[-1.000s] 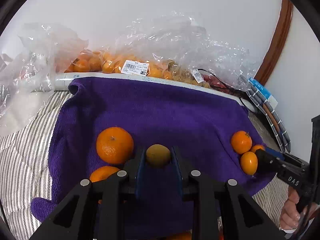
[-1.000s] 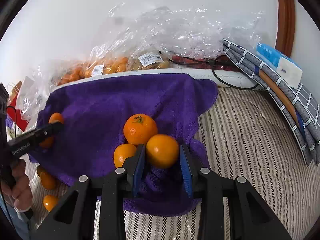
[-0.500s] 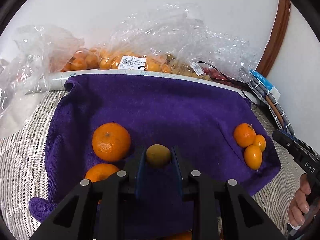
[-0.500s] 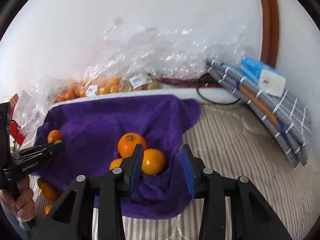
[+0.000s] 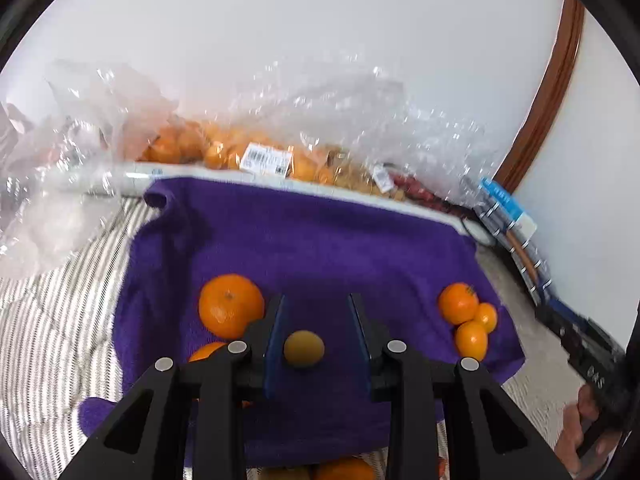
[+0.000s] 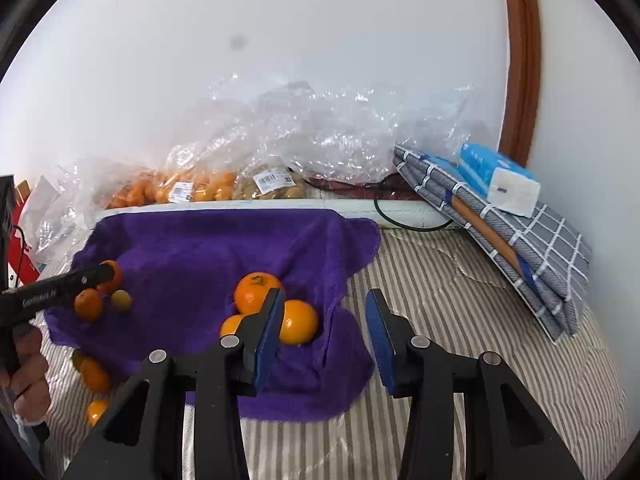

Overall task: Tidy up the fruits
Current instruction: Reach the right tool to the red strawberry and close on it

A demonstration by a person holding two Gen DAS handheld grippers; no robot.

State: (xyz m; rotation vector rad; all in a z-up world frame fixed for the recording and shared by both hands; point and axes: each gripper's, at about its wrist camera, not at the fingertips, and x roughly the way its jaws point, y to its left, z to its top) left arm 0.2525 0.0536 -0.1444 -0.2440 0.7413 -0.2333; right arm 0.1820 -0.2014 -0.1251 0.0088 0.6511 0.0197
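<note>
A purple towel [image 5: 320, 248] lies on the striped bedding. My left gripper [image 5: 316, 320] is open above a small yellow-green fruit [image 5: 304, 348] that lies on the towel between the jaws, untouched. A big orange [image 5: 231, 306] sits left of it, with another orange [image 5: 204, 354] below. Three small oranges [image 5: 468, 316] cluster at the towel's right edge. My right gripper [image 6: 324, 312] is open and empty, raised above that cluster [image 6: 280, 308]. The left gripper [image 6: 60, 284] and the yellow-green fruit [image 6: 121, 300] show at the left of the right wrist view.
Clear plastic bags of oranges [image 5: 248, 152] and other fruit line the wall behind a white ledge [image 6: 280, 204]. A folded checked cloth [image 6: 516, 240] with a tissue pack [image 6: 500, 180] lies at right. Loose oranges [image 6: 94, 376] lie on the bedding off the towel's left front.
My left gripper has opened and let go of the yellow-green fruit onto the towel. My right gripper released its orange beside two others, opened wider and drew back and up.
</note>
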